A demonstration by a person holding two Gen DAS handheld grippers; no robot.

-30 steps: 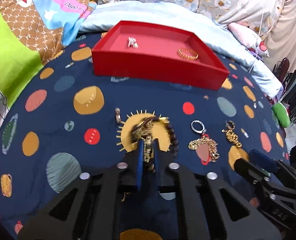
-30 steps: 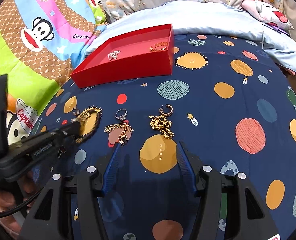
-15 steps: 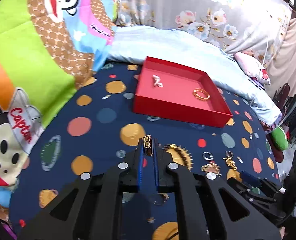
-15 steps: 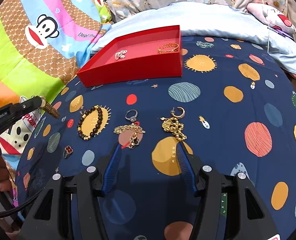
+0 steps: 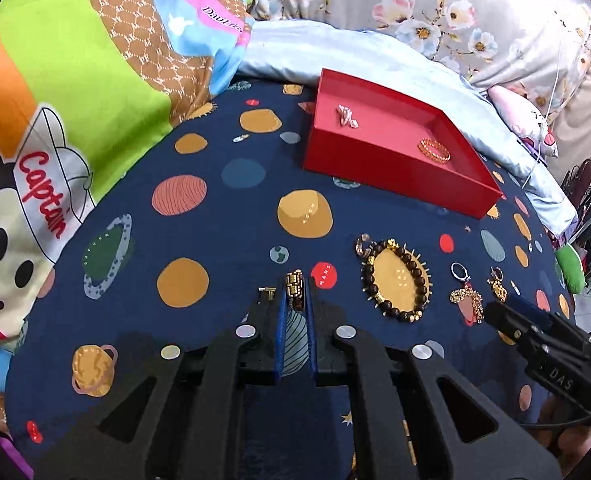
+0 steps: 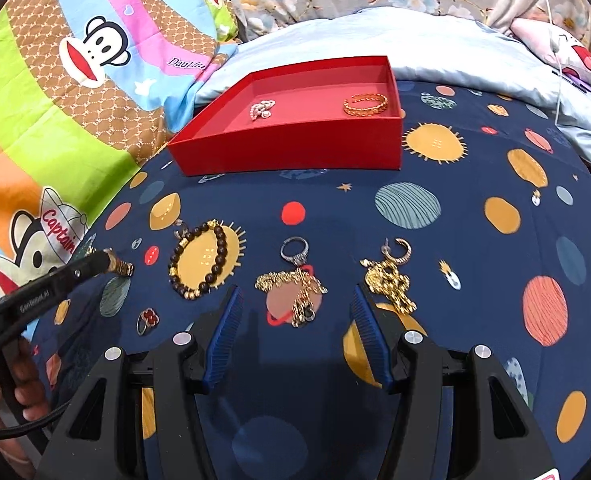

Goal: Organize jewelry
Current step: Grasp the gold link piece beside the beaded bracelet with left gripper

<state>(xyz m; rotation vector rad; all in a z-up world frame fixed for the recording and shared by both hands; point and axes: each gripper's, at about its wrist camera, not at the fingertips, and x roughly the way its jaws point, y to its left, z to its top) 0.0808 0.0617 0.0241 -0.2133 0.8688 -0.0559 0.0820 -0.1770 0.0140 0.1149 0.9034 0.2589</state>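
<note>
My left gripper (image 5: 295, 294) is shut on a short gold link bracelet (image 5: 294, 284), which sticks up between its blue pads. It hovers over the dark planet-print cloth, left of a brown bead bracelet (image 5: 416, 275). In the right wrist view the left gripper (image 6: 109, 261) comes in from the left with the gold link bracelet (image 6: 123, 268) at its tip. My right gripper (image 6: 298, 293) is open above a tangled gold chain (image 6: 295, 286). The red tray (image 6: 295, 148) at the back holds a pearl piece (image 6: 262, 109) and a gold bangle (image 6: 365, 104).
On the cloth lie a silver ring (image 6: 298, 258), a second gold chain with a hoop earring (image 6: 389, 280), a red clover ring (image 6: 147, 318) and a small earring (image 5: 362, 245). A colourful monkey-print quilt (image 5: 75, 100) rises on the left, and a pale blue pillow (image 6: 415, 40) lies behind the tray.
The left gripper has lifted the gold link bracelet off the sun spot by the bead bracelet and carried it left. The right gripper has drifted over the gold chain by the silver ring.
</note>
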